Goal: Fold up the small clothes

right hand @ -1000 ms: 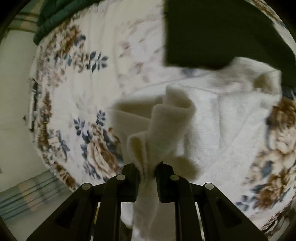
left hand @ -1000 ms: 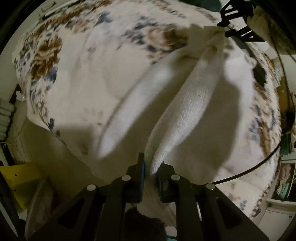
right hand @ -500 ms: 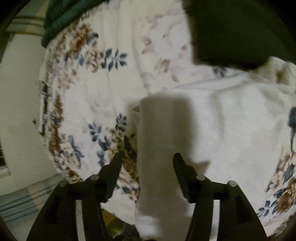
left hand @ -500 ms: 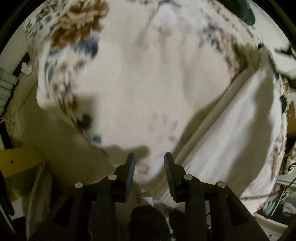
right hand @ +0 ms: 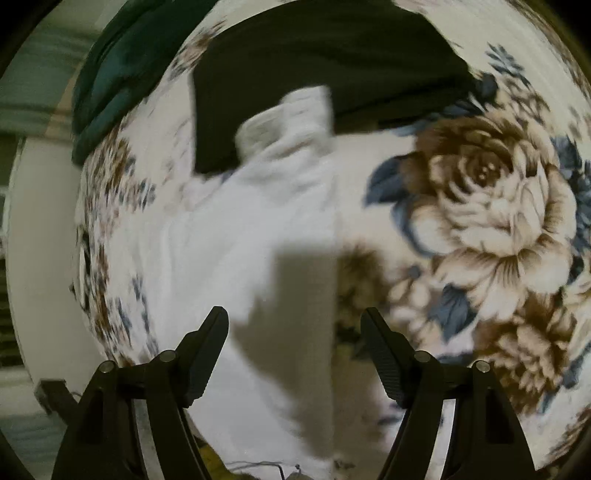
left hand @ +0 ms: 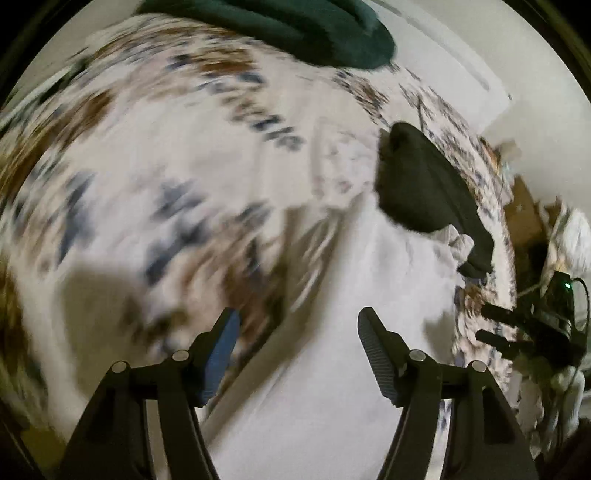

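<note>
A white knitted garment (right hand: 236, 236) lies flat on the floral bedspread (right hand: 480, 206); its ribbed end (right hand: 291, 122) rests on a black cloth (right hand: 325, 66). In the left wrist view the white garment (left hand: 369, 332) fills the lower right, and the view is blurred. My left gripper (left hand: 295, 336) is open and empty above the garment's edge. My right gripper (right hand: 293, 336) is open and empty above the garment. The right gripper also shows in the left wrist view (left hand: 524, 328) at the far right.
A black garment (left hand: 424, 192) lies beyond the white one. A dark green folded cloth (left hand: 295, 26) lies at the far edge of the bed, also in the right wrist view (right hand: 110, 74). Walls and clutter surround the bed.
Both grippers let go of the white garment and opened wide. The garment now lies flat on the bed. Both cameras have swung to new views.
</note>
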`<state>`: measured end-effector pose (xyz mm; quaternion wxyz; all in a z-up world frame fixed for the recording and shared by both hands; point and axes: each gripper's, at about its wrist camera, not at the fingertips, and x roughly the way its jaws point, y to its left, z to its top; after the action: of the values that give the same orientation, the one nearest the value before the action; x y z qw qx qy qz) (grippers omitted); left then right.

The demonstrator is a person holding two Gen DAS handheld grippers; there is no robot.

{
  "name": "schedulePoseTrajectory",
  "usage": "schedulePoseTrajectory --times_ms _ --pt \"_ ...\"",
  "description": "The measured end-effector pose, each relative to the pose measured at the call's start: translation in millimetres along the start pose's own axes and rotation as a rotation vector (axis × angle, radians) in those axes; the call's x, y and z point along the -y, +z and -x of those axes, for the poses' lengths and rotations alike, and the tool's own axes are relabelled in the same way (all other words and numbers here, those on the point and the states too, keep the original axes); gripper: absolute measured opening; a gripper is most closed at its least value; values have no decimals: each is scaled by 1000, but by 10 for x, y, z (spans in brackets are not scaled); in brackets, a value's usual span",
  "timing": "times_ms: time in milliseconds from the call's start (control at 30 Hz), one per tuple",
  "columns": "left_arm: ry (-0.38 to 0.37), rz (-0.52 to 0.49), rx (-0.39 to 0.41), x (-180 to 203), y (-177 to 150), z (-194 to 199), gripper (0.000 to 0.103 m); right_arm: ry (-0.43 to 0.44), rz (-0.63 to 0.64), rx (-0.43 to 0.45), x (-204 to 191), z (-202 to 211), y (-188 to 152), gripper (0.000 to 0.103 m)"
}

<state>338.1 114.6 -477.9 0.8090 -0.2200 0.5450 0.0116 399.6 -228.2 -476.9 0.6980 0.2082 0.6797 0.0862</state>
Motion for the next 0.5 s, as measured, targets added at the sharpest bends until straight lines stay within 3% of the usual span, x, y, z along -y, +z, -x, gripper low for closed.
schedulePoseTrajectory --times_ms 133,200,333,367,400,433,500 --pt "83 -112 -40 370 389 -547 61 79 -53 24 260 -195 346 76" --pt "105 -150 -48 456 478 -716 10 104 -52 27 286 -311 519 76" --pt "88 -123 -18 387 592 -724 5 152 -71 -32 268 -617 787 72" --pt "91 -117 -14 357 610 -716 5 162 -67 -53 243 -693 826 64" --pt "99 -109 -12 310 622 -711 5 166 -61 -61 194 -751 847 36" --pt "95 -96 -13 233 637 -724 5 146 -55 -62 175 -769 867 14" --pt "94 -73 -32 117 694 -843 5 134 -56 -20 128 -733 894 11"
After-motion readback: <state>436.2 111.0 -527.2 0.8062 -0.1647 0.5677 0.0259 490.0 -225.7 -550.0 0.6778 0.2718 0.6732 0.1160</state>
